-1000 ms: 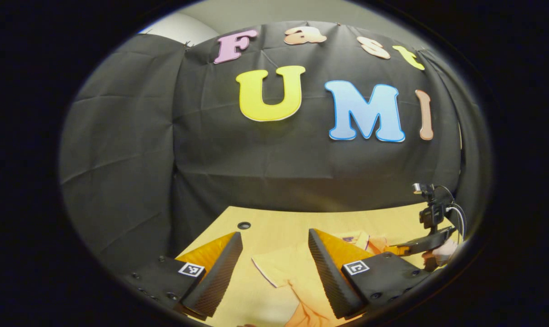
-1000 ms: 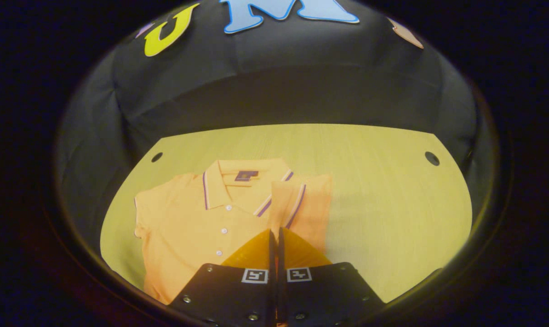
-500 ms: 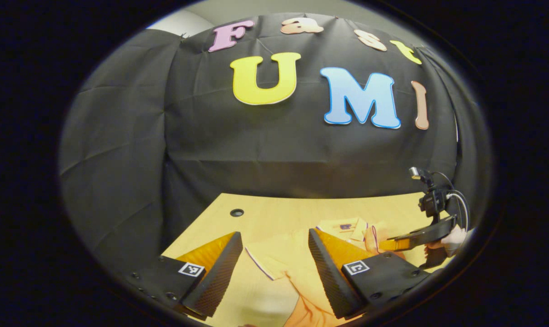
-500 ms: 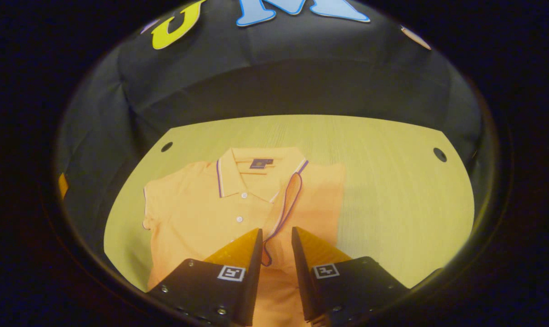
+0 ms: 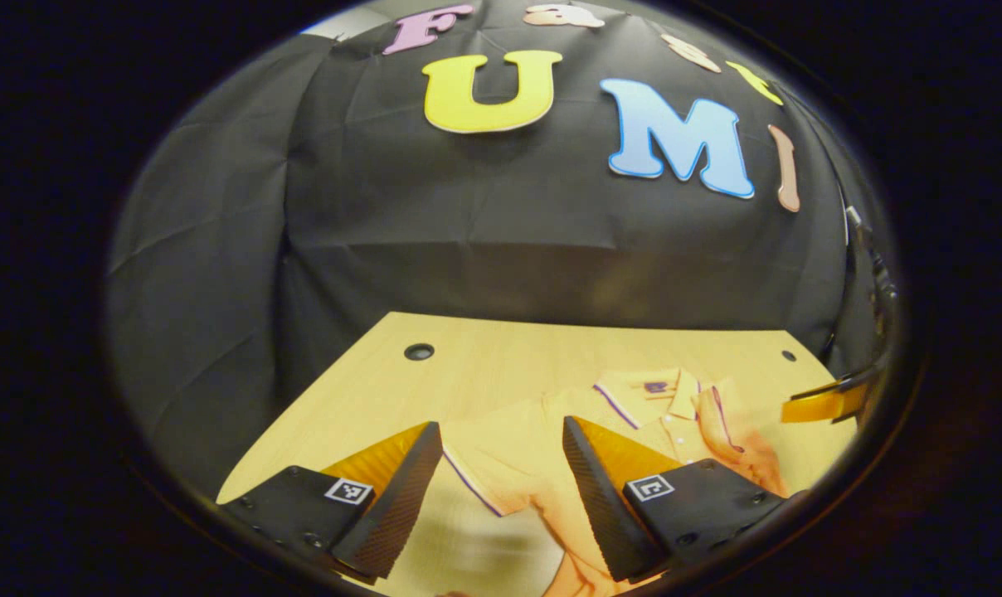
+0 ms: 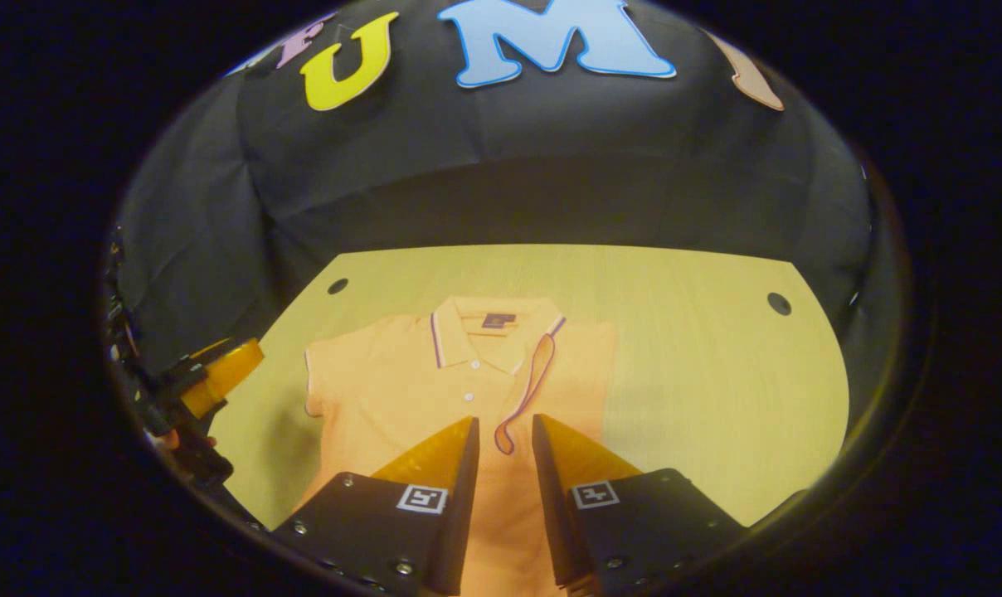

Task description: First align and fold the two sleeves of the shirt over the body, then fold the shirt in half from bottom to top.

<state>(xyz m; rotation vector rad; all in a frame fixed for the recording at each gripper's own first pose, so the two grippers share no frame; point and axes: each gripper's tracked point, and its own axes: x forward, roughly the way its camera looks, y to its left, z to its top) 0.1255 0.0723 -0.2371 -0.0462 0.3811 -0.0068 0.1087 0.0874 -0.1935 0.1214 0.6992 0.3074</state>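
The shirt (image 6: 459, 390) lay flat on the table (image 6: 700, 373), collar toward the upper part of the frame in the right gripper view. One sleeve (image 6: 534, 381) was already turned over the body, its trimmed cuff lying just right of the placket at centre frame. The other sleeve (image 6: 327, 381), at centre left of that view, was spread flat and not yet folded.

The right gripper (image 6: 501, 456) hovered above the shirt at lower centre, jaws apart, nothing between them. The left gripper (image 5: 501, 464) stood with jaws wide apart at the bottom of the left gripper view, the unfolded sleeve's cuff edge showing in the gap below; contact with the cloth could not be confirmed.

Assessment: the step in hand is the second sleeve. The left gripper should pinch the cuff edge, taking only the sleeve layers, lift low, and lay it across to match the folded sleeve, keeping the shoulder line straight and the body undisturbed
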